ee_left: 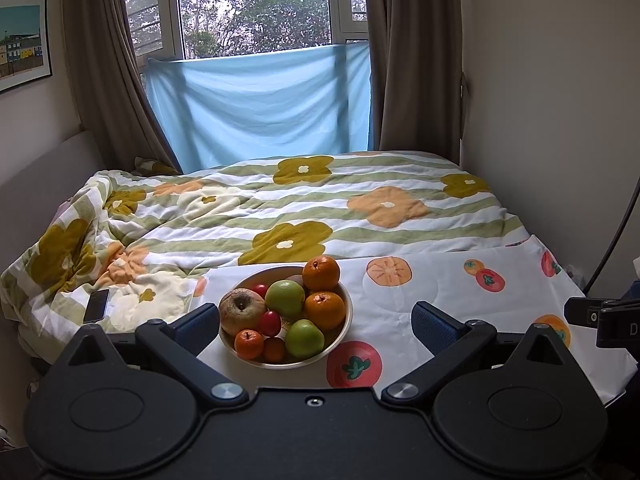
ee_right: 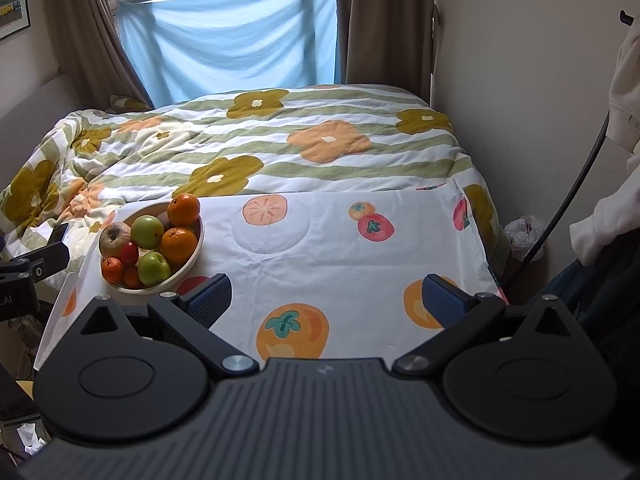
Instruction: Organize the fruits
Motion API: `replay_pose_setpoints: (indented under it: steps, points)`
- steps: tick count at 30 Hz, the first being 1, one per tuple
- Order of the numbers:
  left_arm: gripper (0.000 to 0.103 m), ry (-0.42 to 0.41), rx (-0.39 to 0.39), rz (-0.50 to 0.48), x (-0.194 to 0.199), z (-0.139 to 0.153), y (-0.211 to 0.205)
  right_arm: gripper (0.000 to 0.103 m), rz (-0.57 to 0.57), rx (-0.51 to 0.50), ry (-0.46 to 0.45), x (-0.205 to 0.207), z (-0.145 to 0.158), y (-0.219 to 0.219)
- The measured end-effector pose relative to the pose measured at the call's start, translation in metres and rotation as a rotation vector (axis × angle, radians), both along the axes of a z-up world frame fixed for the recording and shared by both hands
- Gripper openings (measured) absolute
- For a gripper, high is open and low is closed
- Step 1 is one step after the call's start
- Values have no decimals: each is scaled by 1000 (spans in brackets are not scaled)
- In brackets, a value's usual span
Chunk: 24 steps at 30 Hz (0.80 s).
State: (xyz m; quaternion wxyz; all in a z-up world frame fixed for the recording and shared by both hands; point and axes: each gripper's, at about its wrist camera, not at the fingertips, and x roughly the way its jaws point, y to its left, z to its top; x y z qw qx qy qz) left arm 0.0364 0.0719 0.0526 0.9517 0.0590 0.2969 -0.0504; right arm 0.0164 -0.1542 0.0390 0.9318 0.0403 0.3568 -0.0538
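A pale bowl (ee_left: pixel 344 326) (ee_right: pixel 192 264) full of fruit sits on a fruit-print cloth (ee_left: pixel 432 292) (ee_right: pixel 320 256). It holds oranges (ee_left: pixel 321 273) (ee_right: pixel 183 209), green apples (ee_left: pixel 285 299) (ee_right: pixel 147 232), a brownish apple (ee_left: pixel 241 311) (ee_right: pixel 114 239), red tomatoes (ee_left: pixel 270 323) (ee_right: pixel 129 252) and small tangerines (ee_left: pixel 249 344) (ee_right: pixel 112 270). My left gripper (ee_left: pixel 316 320) is open and empty, just short of the bowl, which lies between its fingers in view. My right gripper (ee_right: pixel 326 300) is open and empty over bare cloth, to the right of the bowl.
A bed with a flowered quilt (ee_left: pixel 304 208) (ee_right: pixel 256 140) lies behind the cloth. A phone (ee_left: pixel 96 306) rests on the quilt at left. A wall (ee_right: pixel 520 80) and a black cable (ee_right: pixel 576 192) stand at right. The other gripper shows at the frame edges (ee_left: pixel 608 316) (ee_right: pixel 28 272).
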Motion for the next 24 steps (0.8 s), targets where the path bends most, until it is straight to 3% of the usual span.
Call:
replay_pose_setpoints:
  steps: [24]
  points:
    - [103, 1, -27, 4, -8, -1, 9, 103, 0, 4, 0, -3, -2, -1]
